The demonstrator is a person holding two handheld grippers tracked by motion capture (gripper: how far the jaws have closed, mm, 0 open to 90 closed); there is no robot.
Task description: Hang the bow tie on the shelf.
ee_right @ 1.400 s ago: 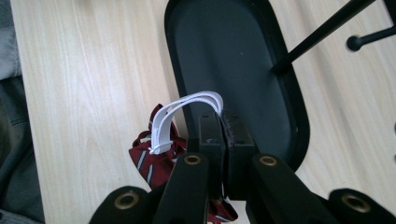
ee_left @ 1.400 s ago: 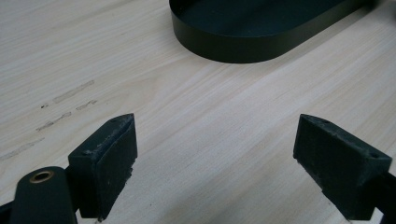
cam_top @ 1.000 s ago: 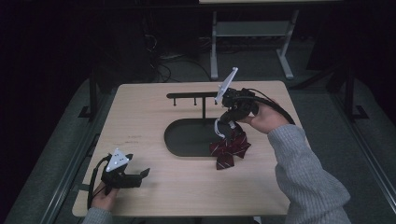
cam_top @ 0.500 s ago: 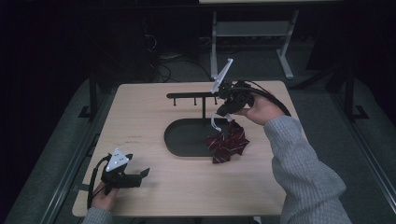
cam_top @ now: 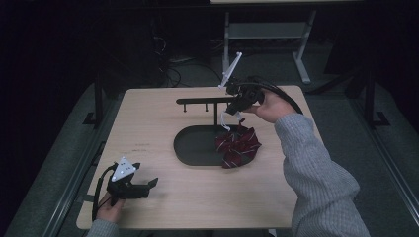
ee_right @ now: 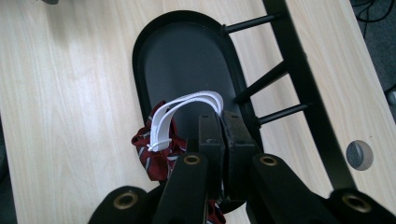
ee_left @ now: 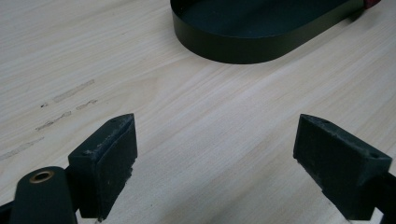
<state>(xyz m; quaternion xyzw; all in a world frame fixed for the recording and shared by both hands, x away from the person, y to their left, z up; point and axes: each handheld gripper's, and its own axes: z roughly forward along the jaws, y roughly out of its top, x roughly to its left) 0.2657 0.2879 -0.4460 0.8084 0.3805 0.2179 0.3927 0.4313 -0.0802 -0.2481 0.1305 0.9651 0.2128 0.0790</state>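
A light wooden tabletop point(cam_top: 163, 123) set in a very dark room, seen from above.

The tabletop is pale, with rounded corners and a fine straight grain; a few faint scuff marks point(ee_left: 60, 105) are seen on it in the left gripper view, and a round grey cable port point(ee_right: 359, 155) is set into it in the right gripper view. Grey carpeted floor point(cam_top: 341, 113) is seen around the tabletop. Behind it, a second table is partly lit, carried on a pale metal frame point(cam_top: 267, 29) with a splayed foot point(cam_top: 301, 66). Loose dark cables point(cam_top: 170, 61) are piled on the floor beyond the far edge. The rest of the room is lost in shadow.
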